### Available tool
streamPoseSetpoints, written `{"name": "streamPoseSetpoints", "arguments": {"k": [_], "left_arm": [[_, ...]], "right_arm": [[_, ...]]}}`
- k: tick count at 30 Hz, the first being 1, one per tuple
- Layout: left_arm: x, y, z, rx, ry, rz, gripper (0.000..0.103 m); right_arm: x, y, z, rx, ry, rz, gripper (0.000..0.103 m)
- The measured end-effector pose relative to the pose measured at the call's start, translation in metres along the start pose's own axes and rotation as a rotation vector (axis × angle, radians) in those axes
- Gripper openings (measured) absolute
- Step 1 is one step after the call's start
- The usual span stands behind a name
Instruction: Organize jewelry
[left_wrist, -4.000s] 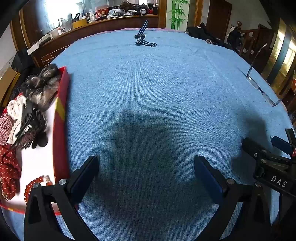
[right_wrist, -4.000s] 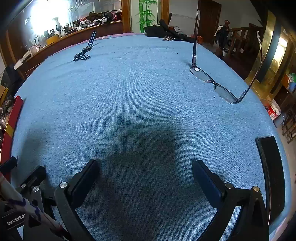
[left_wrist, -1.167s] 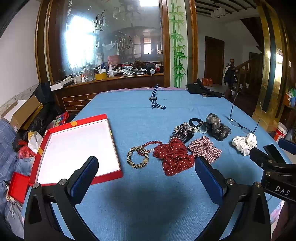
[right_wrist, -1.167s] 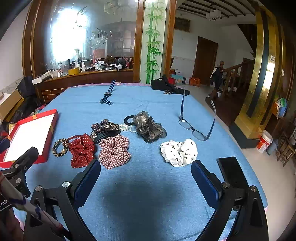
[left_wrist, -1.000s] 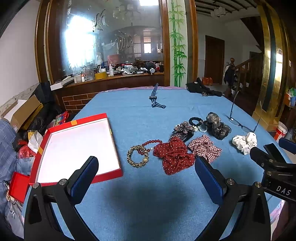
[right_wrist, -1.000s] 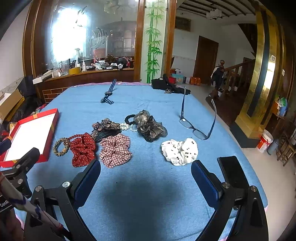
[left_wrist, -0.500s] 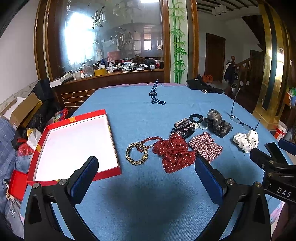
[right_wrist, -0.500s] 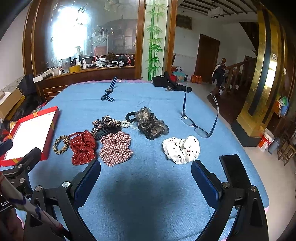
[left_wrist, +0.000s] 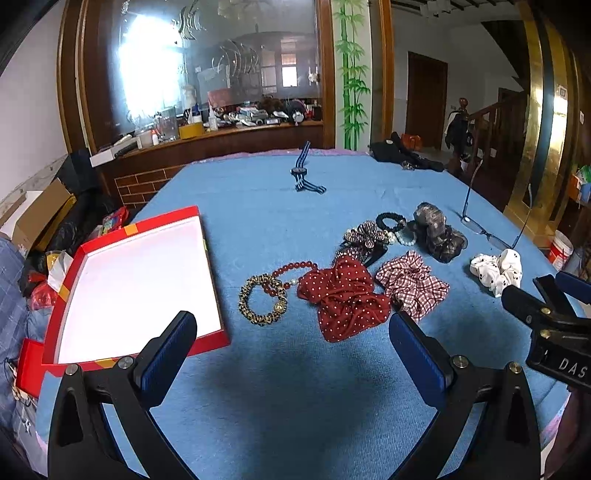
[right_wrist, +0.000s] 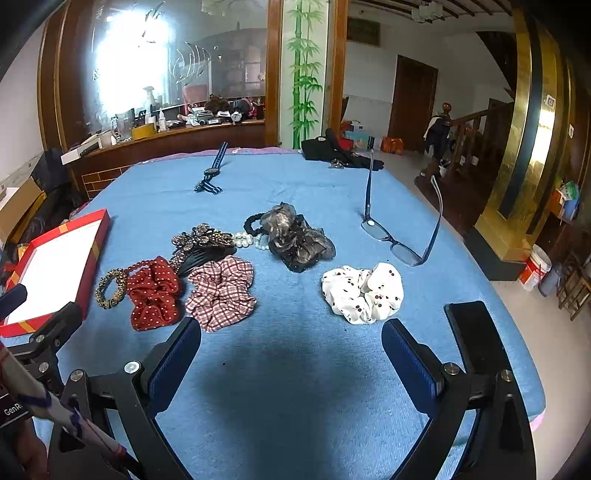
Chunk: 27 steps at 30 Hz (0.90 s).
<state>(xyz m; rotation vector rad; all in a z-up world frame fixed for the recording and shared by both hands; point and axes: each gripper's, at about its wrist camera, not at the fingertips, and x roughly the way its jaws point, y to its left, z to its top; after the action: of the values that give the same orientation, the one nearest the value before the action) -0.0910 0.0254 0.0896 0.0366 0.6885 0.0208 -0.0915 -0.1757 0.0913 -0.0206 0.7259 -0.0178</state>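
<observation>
An empty red tray (left_wrist: 207, 341) with a white floor lies at the left of the blue table (left_wrist: 295, 398). Right of it lie a leopard bracelet (left_wrist: 263, 300), a red bead string (left_wrist: 295, 266), a red dotted scrunchie (left_wrist: 345, 297), a plaid scrunchie (left_wrist: 413, 284), a brown hair claw (left_wrist: 364, 236), a dark gauze scrunchie (left_wrist: 437, 234) and a white dotted scrunchie (right_wrist: 364, 291). My left gripper (left_wrist: 293, 350) hovers open before the bracelet and red scrunchie. My right gripper (right_wrist: 291, 354) hovers open between the plaid (right_wrist: 221, 291) and white scrunchies. Both hold nothing.
Glasses (right_wrist: 400, 221) stand upside down at the table's right. A striped strap (right_wrist: 212, 171) lies near the far edge, with a black cloth (right_wrist: 334, 151) further right. A dark phone (right_wrist: 476, 343) lies by the right edge. Boxes and clutter sit on the floor to the left (left_wrist: 40, 218).
Four seconds ago both cameras looked down at bare cloth with the items in the tray; now the items lie spread on the table. Over the last second both grippers eased slightly forward.
</observation>
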Motion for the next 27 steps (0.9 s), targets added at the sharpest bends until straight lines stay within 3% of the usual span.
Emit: {"name": "streamPoseSetpoints", "arguments": {"k": [12,19,27], "left_arm": [[0.035,0.020,0.005,-0.036,0.135,-0.041,0.103],[0.055,0.026,0.017,-0.062,0.228,-0.140,0.103],[0.075,-0.001,0.030,-0.009,0.272,-0.191,0.103]], "right_arm": [[0.025,-0.054,0.007,0.154,0.058,0.037,0.100],[0.034,-0.085,0.011,0.213,0.082,0.051,0.099],[0.040,-0.103,0.014,0.234,0.089,0.040,0.095]]}}
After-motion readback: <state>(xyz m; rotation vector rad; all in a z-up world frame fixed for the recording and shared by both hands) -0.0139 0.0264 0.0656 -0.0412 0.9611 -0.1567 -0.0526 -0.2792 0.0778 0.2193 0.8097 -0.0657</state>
